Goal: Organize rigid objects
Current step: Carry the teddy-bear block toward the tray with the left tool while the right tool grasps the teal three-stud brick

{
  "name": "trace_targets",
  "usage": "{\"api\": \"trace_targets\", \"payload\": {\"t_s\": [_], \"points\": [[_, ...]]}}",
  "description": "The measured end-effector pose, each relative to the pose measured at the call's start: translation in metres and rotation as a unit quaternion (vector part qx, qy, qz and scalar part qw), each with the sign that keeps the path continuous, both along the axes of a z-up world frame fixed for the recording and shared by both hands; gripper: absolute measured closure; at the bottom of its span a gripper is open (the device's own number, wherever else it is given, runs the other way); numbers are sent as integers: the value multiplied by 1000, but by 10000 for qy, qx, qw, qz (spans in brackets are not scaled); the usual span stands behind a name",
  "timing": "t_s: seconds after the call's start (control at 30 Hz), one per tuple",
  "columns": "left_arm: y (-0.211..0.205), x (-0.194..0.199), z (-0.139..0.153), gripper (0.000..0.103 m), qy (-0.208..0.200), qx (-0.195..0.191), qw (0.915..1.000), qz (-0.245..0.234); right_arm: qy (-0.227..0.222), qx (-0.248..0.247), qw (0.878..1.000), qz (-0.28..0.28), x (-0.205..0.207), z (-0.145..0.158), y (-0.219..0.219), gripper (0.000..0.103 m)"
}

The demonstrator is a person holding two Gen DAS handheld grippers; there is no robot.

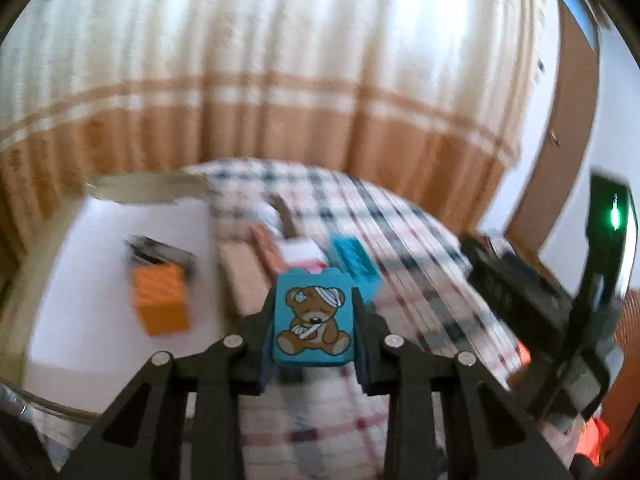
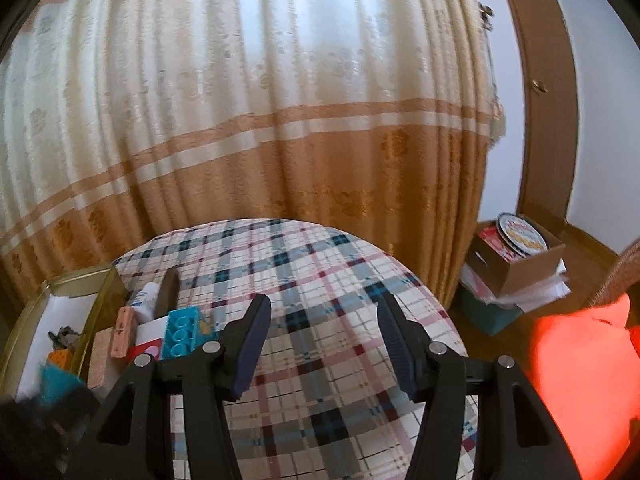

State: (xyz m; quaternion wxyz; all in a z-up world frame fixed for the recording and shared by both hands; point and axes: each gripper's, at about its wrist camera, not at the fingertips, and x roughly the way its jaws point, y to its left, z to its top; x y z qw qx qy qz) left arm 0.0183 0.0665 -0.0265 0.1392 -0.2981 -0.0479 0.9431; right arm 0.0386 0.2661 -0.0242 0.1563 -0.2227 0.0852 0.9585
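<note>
My left gripper (image 1: 314, 322) is shut on a blue block with a bandaged teddy bear picture (image 1: 313, 320), held above the plaid-covered table (image 1: 420, 248). To its left lies a white-lined box (image 1: 100, 272) holding an orange studded block (image 1: 160, 302). A blue studded brick (image 1: 354, 262) and pinkish-brown blocks (image 1: 256, 264) lie on the table behind the held block. My right gripper (image 2: 322, 340) is open and empty over the plaid table (image 2: 304, 264); the blue brick (image 2: 184, 334) and the box (image 2: 60, 312) show at its left.
A striped curtain (image 2: 260, 120) hangs behind the table. A cardboard box with a round tin (image 2: 520, 248) stands on the floor at right, by a brown door (image 2: 540, 100). Something orange-red (image 2: 580, 380) is at the right edge. The other gripper's body (image 1: 592, 300) shows at right.
</note>
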Motion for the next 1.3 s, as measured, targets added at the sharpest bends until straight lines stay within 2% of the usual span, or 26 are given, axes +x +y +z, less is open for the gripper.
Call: {"api": "trace_targets", "payload": {"t_s": [0.13, 0.23, 0.33, 0.4, 0.47, 0.6, 0.67, 0.83, 0.97, 1.2, 1.27, 1.3], "points": [[-34, -6, 12, 72, 398, 4, 9968, 686, 74, 57, 9991, 409, -5, 2, -17, 45], [-52, -9, 12, 72, 627, -344, 9910, 1131, 0, -46, 9973, 737, -12, -1, -34, 45], [-71, -15, 5, 72, 594, -344, 9873, 1433, -278, 42, 9944, 1020, -24, -5, -55, 45], [-79, -19, 2, 72, 623, -414, 9838, 1631, -339, -256, 9920, 1188, -30, -9, -58, 45], [-85, -22, 0, 72, 715, -493, 9797, 1805, -630, -267, 9898, 1250, -41, -14, -63, 47], [-93, -24, -3, 72, 728, -494, 9764, 1971, -944, -380, 9877, 1187, -51, -21, -57, 48], [-94, -23, -6, 72, 730, -557, 9751, 2018, -1093, -591, 9832, 1339, -57, -25, -54, 53], [-99, -26, -9, 72, 677, -460, 9742, 2103, -1034, -537, 9845, 1311, -63, -22, -60, 54], [-101, -27, -6, 72, 797, -536, 9718, 2152, -1087, -447, 9839, 1348, -75, -22, -67, 53], [-103, -29, -9, 72, 739, -515, 9714, 2195, -1260, -562, 9821, 1281, -90, -33, -67, 54], [-102, -29, -10, 72, 724, -536, 9717, 2186, -1275, -666, 9817, 1251, -91, -35, -63, 67], [-102, -30, -10, 72, 708, -551, 9720, 2171, -1329, -707, 9811, 1218, -93, -37, -61, 68]]}}
